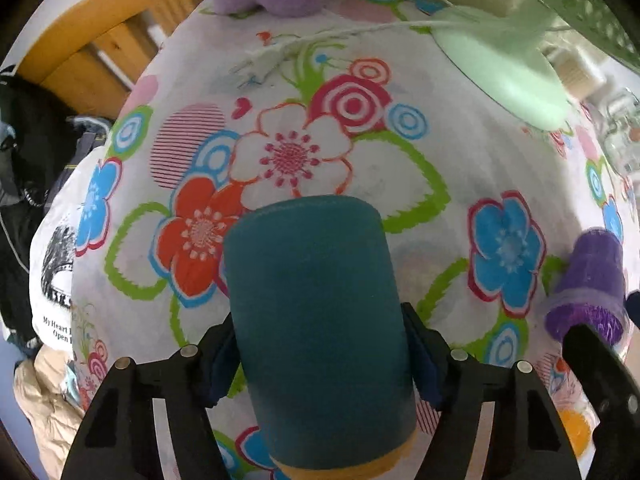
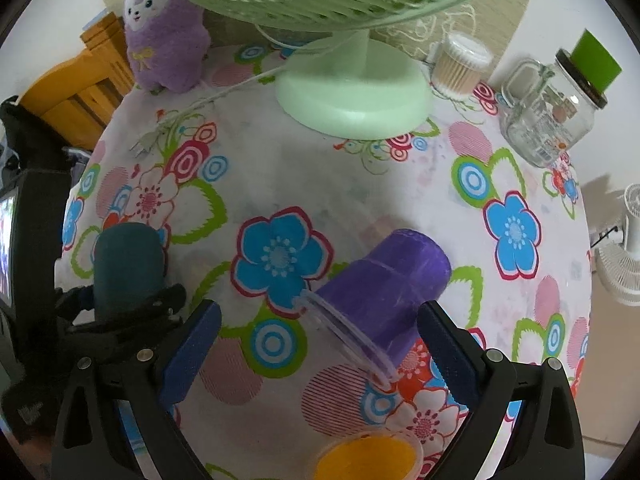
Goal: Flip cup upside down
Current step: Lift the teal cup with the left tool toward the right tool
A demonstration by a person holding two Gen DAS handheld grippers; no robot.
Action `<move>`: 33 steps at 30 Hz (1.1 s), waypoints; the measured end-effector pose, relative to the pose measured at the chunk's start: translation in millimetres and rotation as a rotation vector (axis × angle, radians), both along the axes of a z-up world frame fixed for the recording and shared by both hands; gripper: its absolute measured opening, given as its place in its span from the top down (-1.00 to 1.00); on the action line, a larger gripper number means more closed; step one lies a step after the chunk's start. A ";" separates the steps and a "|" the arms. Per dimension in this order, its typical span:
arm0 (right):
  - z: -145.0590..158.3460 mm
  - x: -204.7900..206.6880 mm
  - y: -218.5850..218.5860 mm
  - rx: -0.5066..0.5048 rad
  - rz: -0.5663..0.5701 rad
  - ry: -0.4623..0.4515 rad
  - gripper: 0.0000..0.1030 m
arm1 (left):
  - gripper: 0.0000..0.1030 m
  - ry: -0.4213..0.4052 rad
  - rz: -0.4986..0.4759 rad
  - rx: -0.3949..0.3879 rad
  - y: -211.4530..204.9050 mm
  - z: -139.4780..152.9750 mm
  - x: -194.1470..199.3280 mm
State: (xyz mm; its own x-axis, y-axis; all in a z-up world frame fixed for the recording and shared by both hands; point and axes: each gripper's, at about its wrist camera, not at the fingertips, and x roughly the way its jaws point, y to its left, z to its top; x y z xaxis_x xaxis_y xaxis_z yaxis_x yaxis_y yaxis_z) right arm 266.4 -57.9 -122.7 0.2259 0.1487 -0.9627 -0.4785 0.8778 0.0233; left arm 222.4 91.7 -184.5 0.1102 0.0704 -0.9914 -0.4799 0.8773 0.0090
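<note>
Step in hand: judged to be the turning-over of a cup; the teal cup point(image 1: 320, 320) is held in the left gripper point(image 1: 320, 360), closed end pointing away from the camera, yellow rim band nearest it.
Left gripper state: closed on the teal cup, one blue pad point(image 1: 424, 360) pressed against each side of the cup wall, nearer the rim than the base.
Right gripper state: the right gripper point(image 2: 316, 356) is spread wide and holds nothing; whether either pad point(image 2: 188, 356) touches the purple cup point(image 2: 384, 292) cannot be told.
Purple cup position: tipped on the flowered tablecloth point(image 2: 280, 168), mouth toward the camera and lower left, closed base up and away; it lies between the right gripper's two pads, closer to the right-hand one.
Teal cup relative to purple cup: to its left, well apart, in the right wrist view.
Orange cup point(image 2: 368, 456): just in front of the purple cup, nearest the camera, mouth up.
Fan base point(image 2: 352, 92): behind the purple cup, well apart.
Glass jar point(image 2: 556, 120): behind and to the right of the purple cup, near the table edge.
Advice, grip: the teal cup is best kept squarely between the pads while the wrist is rolled, so that the rim meets the cloth flat.
Advice, placing: a bare patch to the left of the purple cup is preferred, clear of the orange cup.
Risk: a tilted rim at release is judged likely to let the cup topple or roll.
</note>
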 end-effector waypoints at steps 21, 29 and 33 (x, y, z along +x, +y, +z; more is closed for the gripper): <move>28.2 -51.1 -51.9 0.054 0.004 0.032 -0.94 | -0.40 0.003 -0.071 -0.109 -108.7 73.3 -78.2; 25.9 -82.4 -76.6 0.046 0.032 0.050 -0.94 | -0.39 0.011 -0.086 -0.116 -140.2 70.3 -114.0; 25.9 -97.3 -88.7 0.041 0.045 0.050 -0.94 | -0.39 0.009 -0.095 -0.123 -154.6 69.7 -135.4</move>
